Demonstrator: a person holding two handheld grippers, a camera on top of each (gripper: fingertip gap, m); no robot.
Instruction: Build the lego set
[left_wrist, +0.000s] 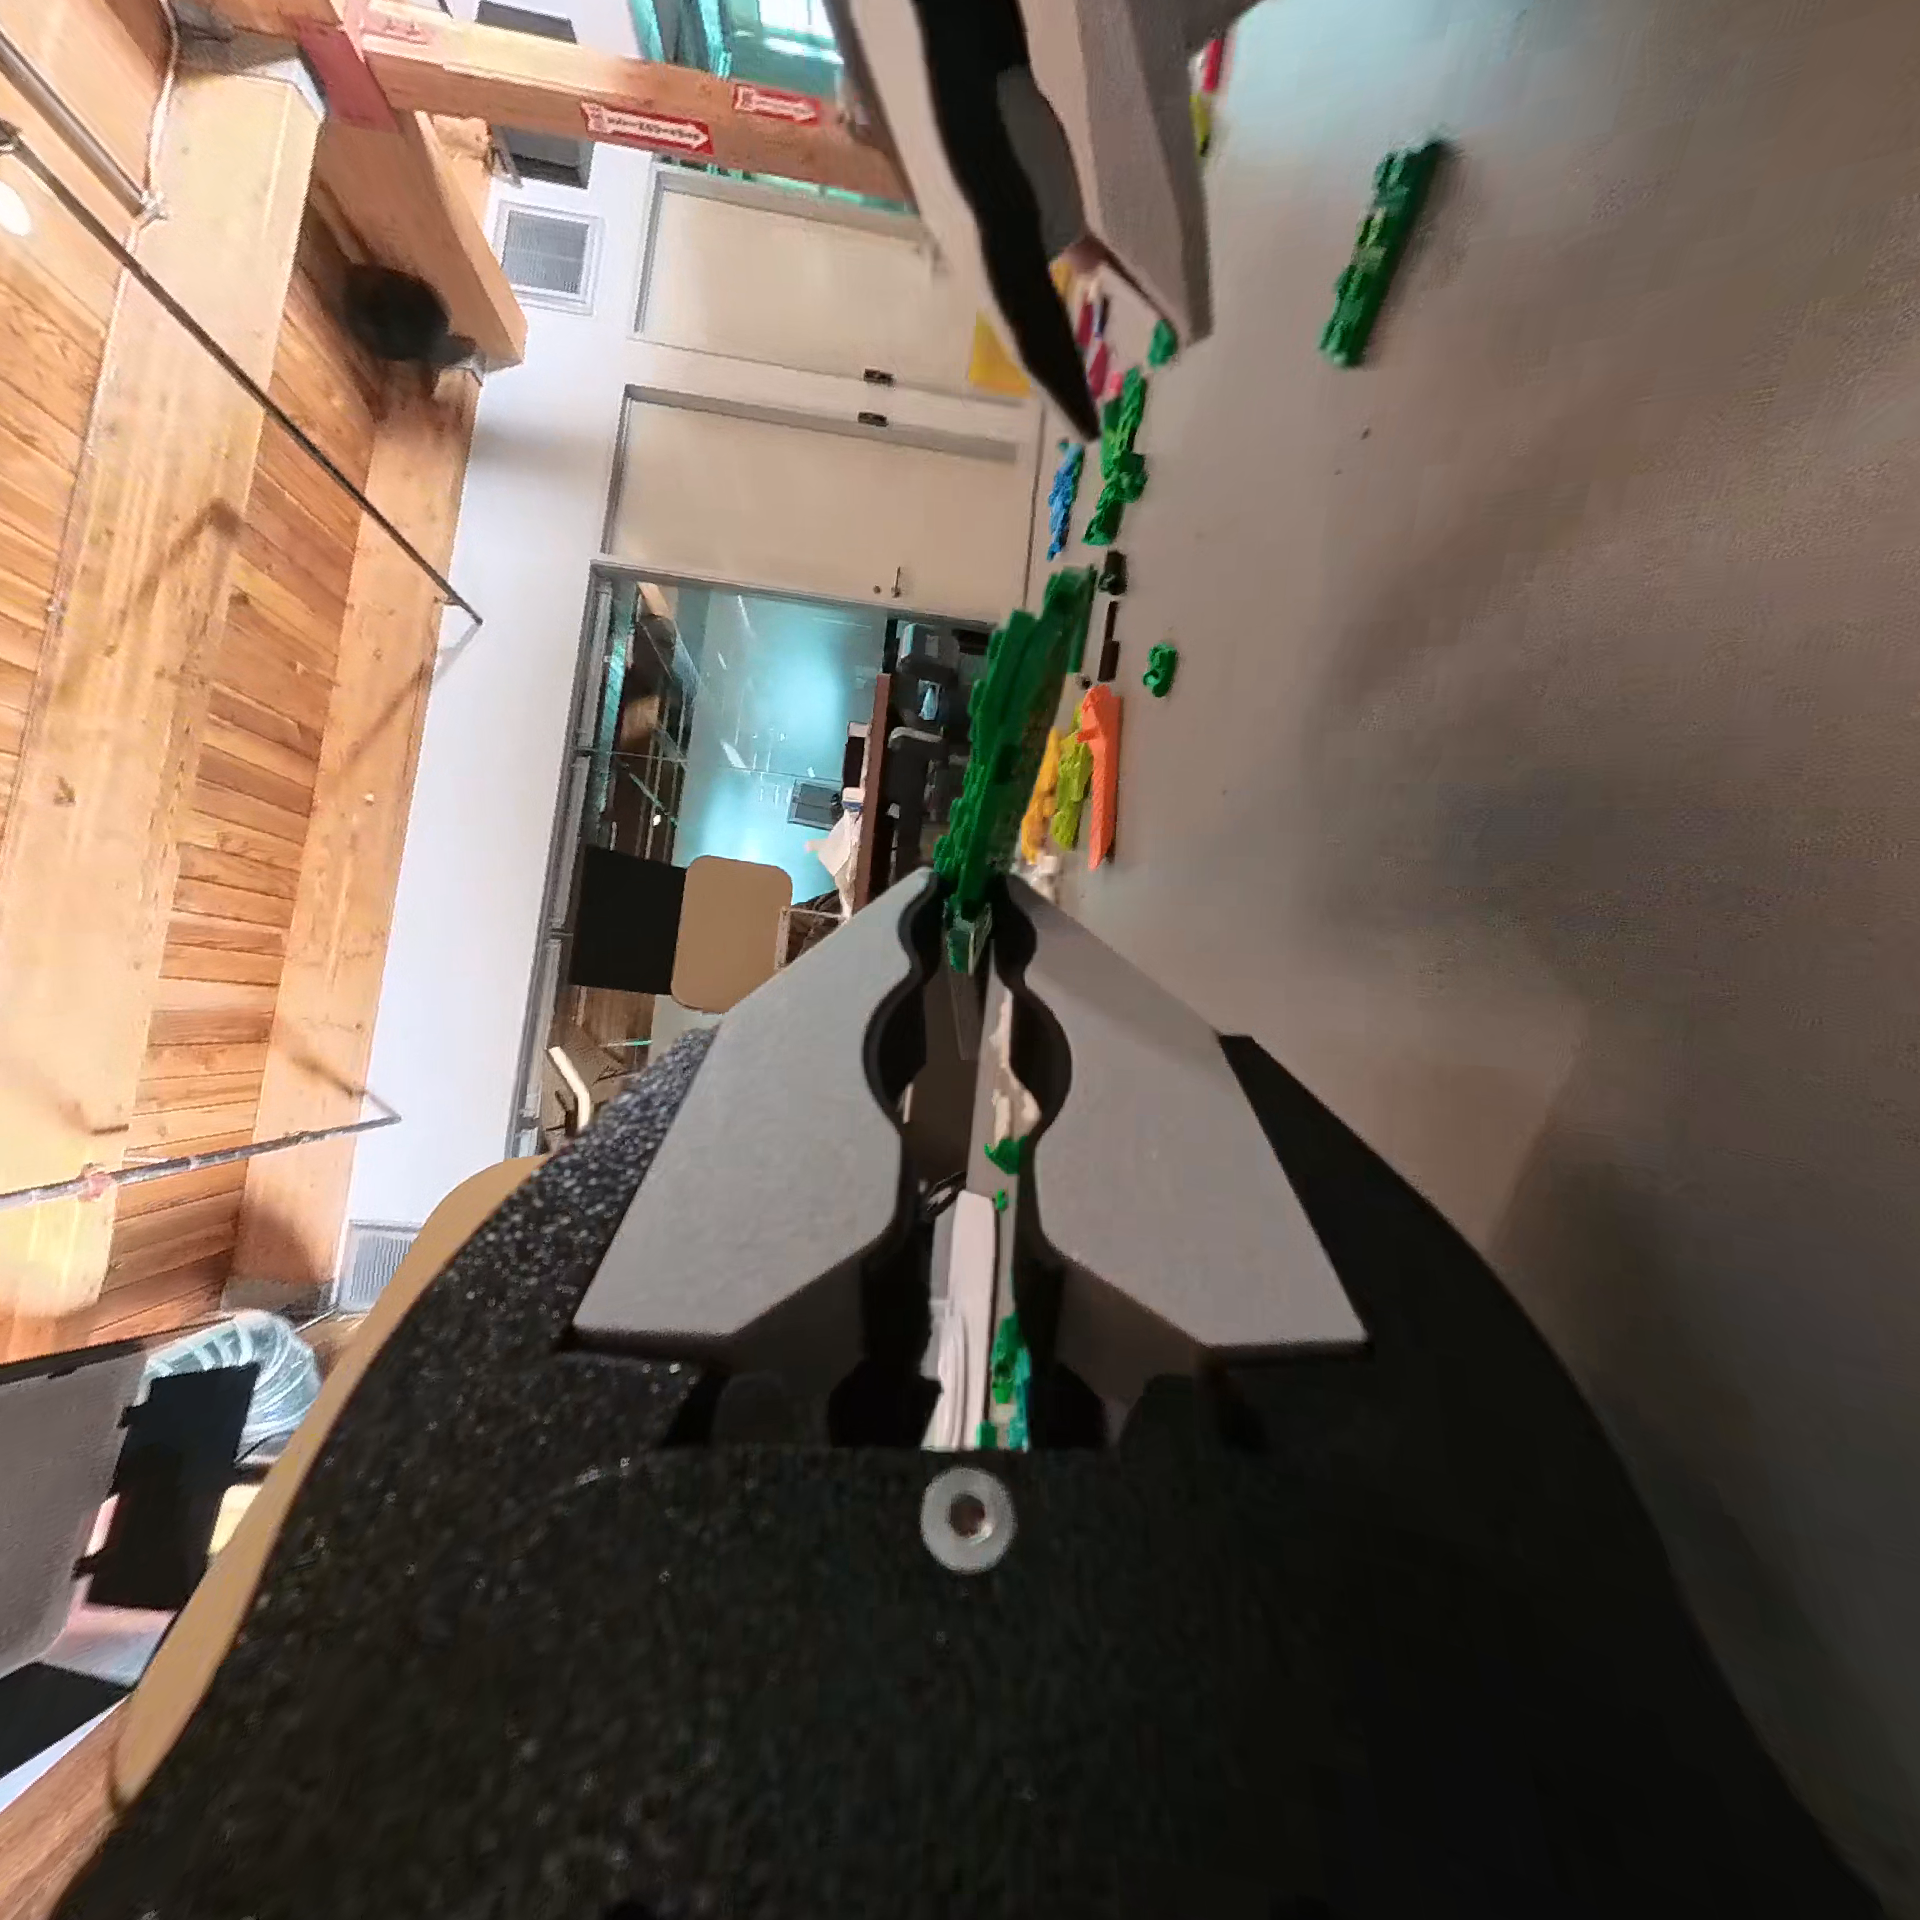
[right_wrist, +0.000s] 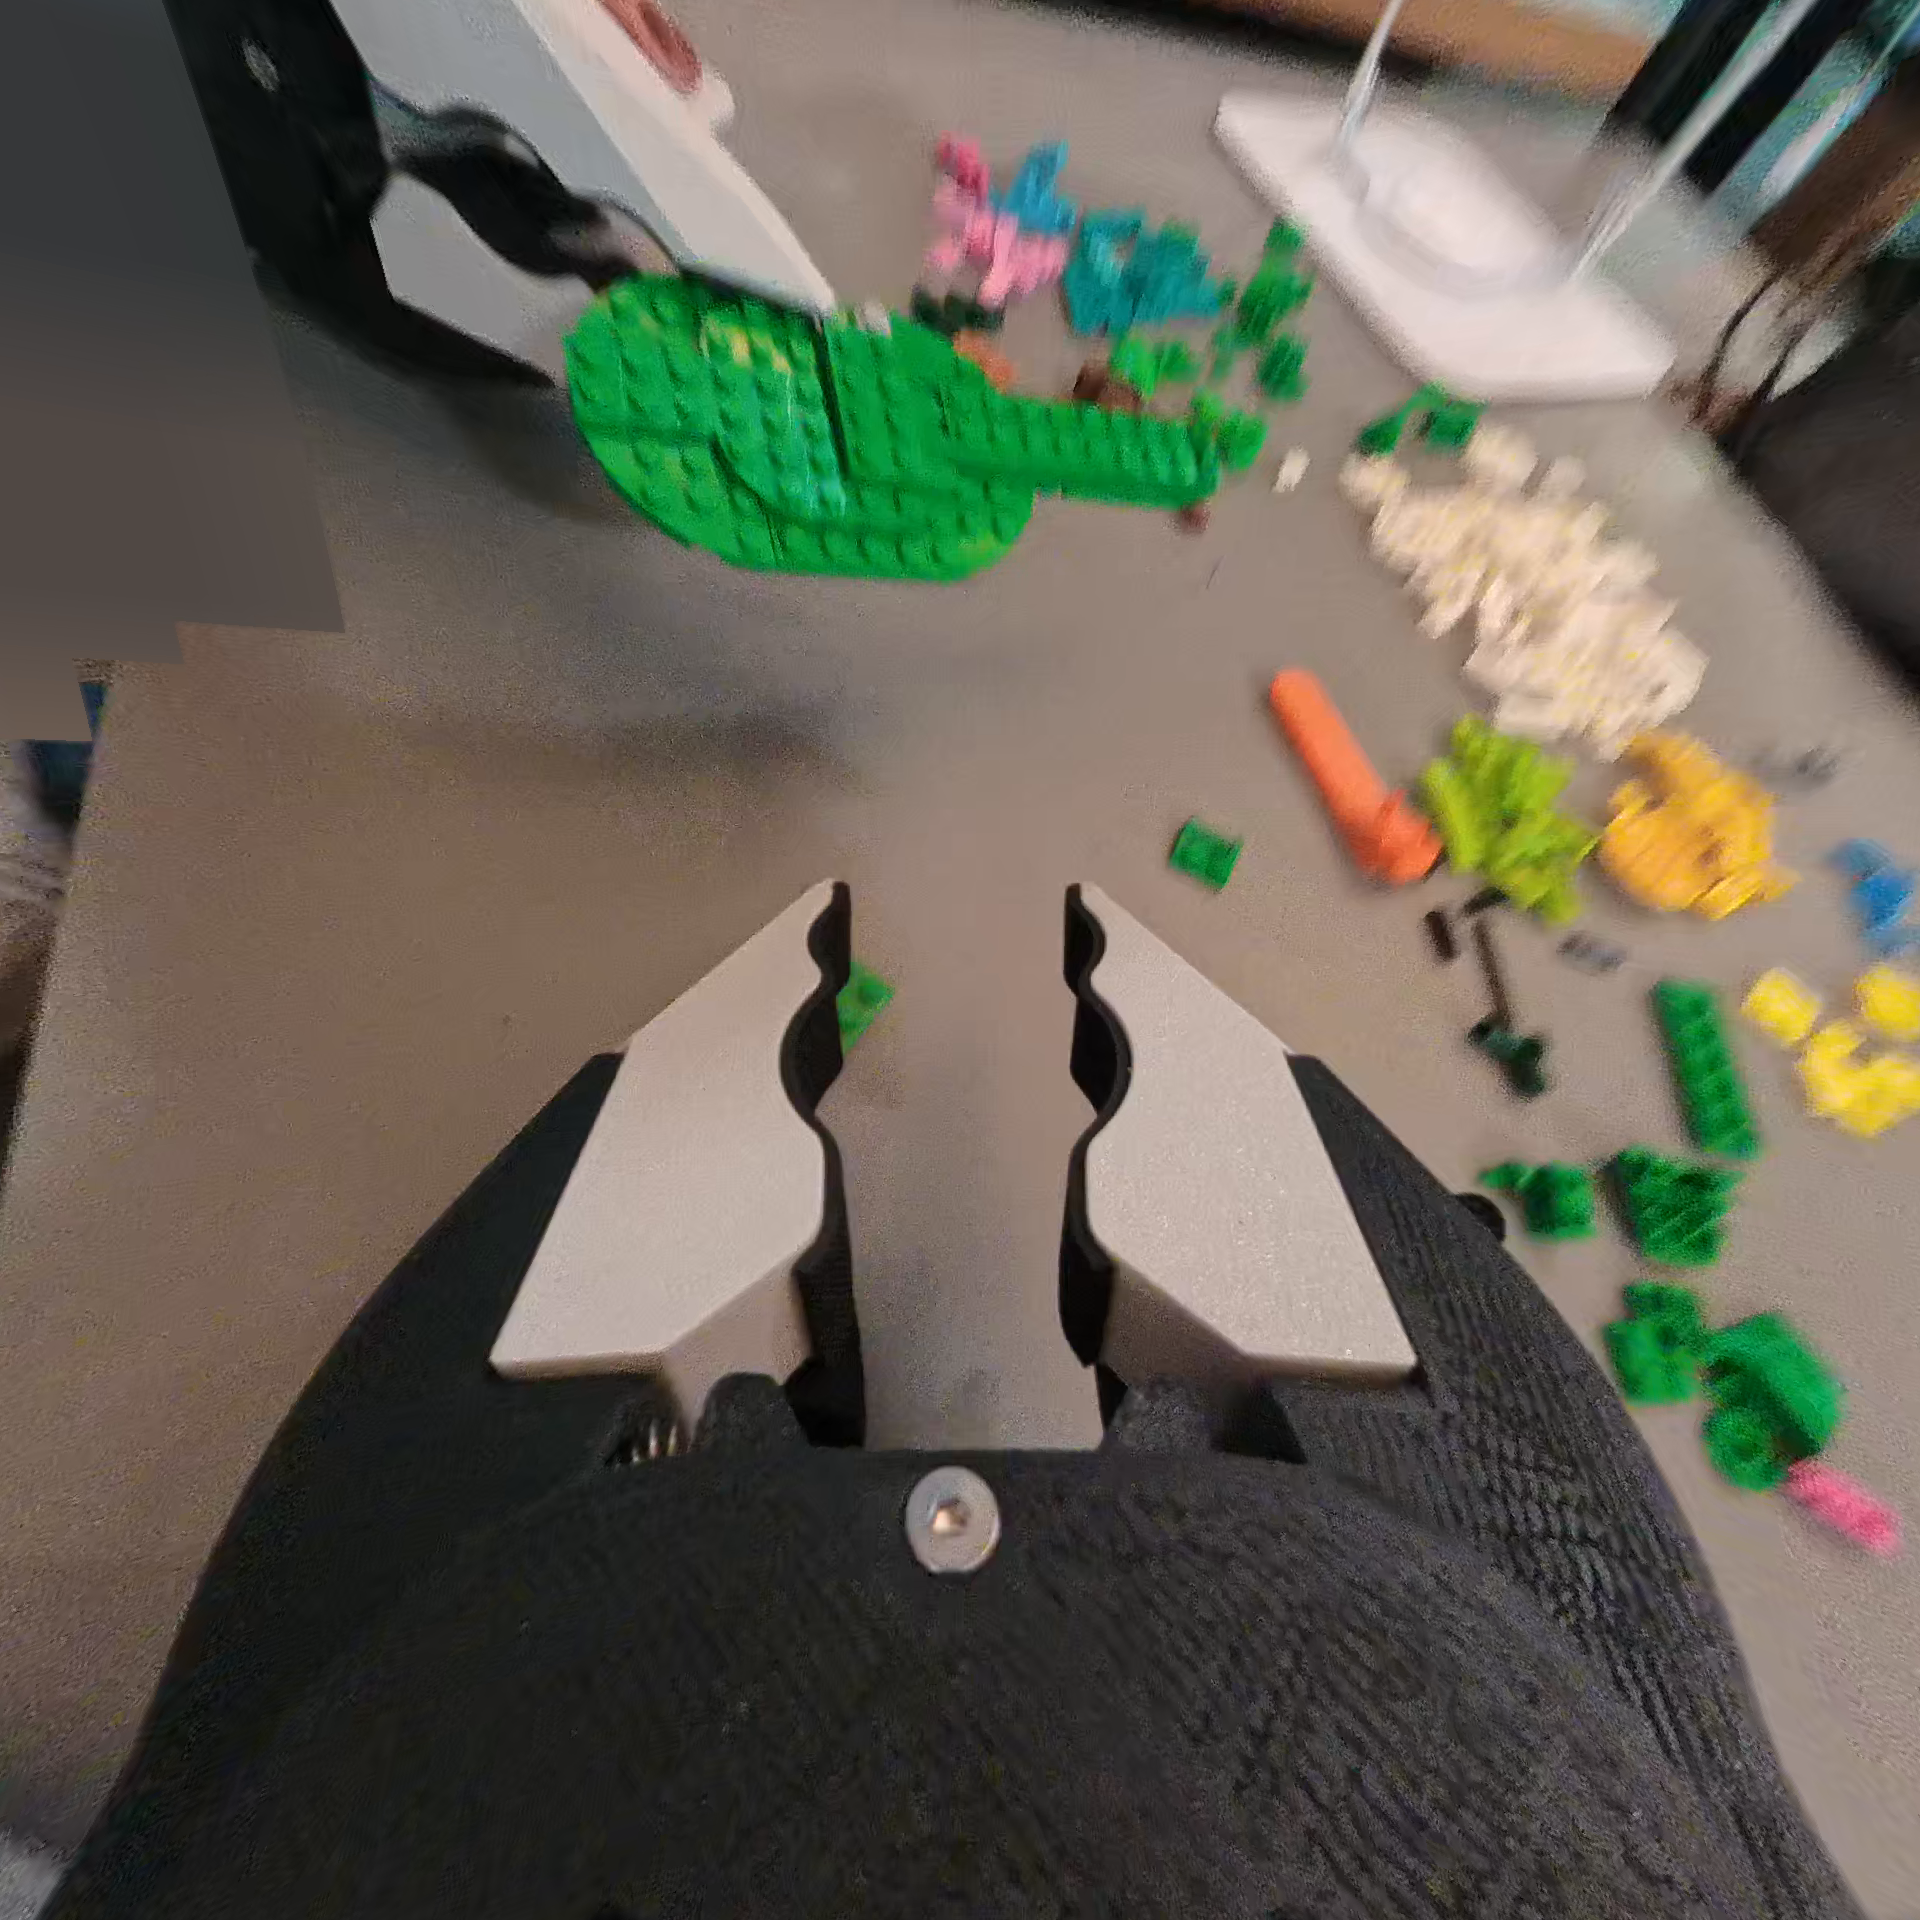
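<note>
Left gripper (left_wrist: 971, 914): jaws closed on edge of large green brick plate (right_wrist: 790, 436); plate lifted clear of grey surface (right_wrist: 520, 831), seen at 12 o'clock in right view. Right gripper (right_wrist: 956, 899): jaws spread wide, nothing held, held over bare surface. Small green brick (right_wrist: 862, 1003) seen lying flat beside left fingertip, partly hidden. Second green brick (right_wrist: 1205, 854) at 2 o'clock, apart. Orange piece (right_wrist: 1345, 774), lime pile (right_wrist: 1501, 816), cream pile (right_wrist: 1527, 592) farther at 2 o'clock.
</note>
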